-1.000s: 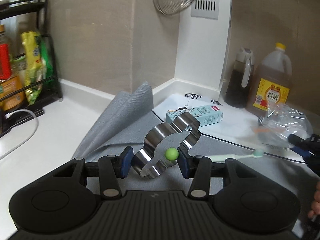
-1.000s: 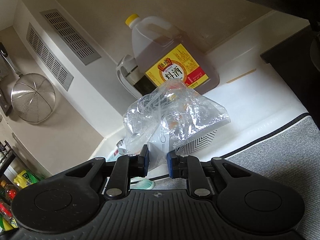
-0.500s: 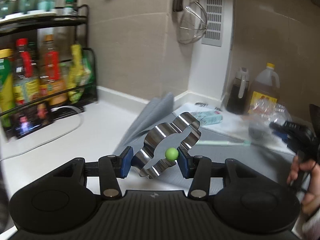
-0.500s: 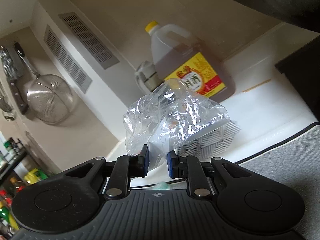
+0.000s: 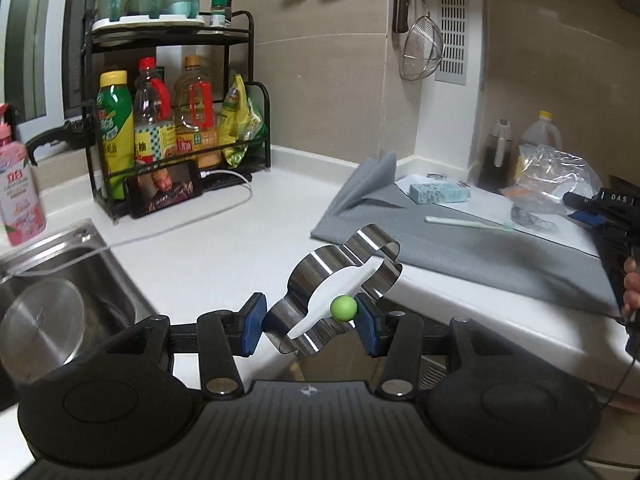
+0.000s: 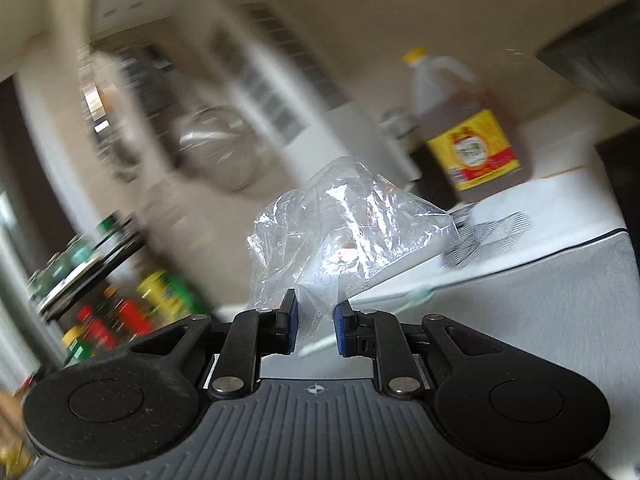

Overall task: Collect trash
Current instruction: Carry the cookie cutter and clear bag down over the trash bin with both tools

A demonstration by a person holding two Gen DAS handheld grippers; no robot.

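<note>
My left gripper is shut on a shiny steel mould ring with a small green ball on its side, held in the air off the counter's front edge. My right gripper is shut on a crumpled clear plastic bag, lifted above the counter. From the left wrist view that bag and the right gripper show at the far right, with a hand below. A pale green toothbrush and a teal carton lie on the grey mat.
A steel sink with a round lid lies at the left, a pink bottle beside it. A black rack of bottles, a phone and its white cable stand behind. A big oil jug is in the corner.
My left gripper with the mould ring has pulled back from the mat, off the counter's edge, bringing the sink and rack into view. My right gripper has swung and lifted the bag; its view is blurred.
</note>
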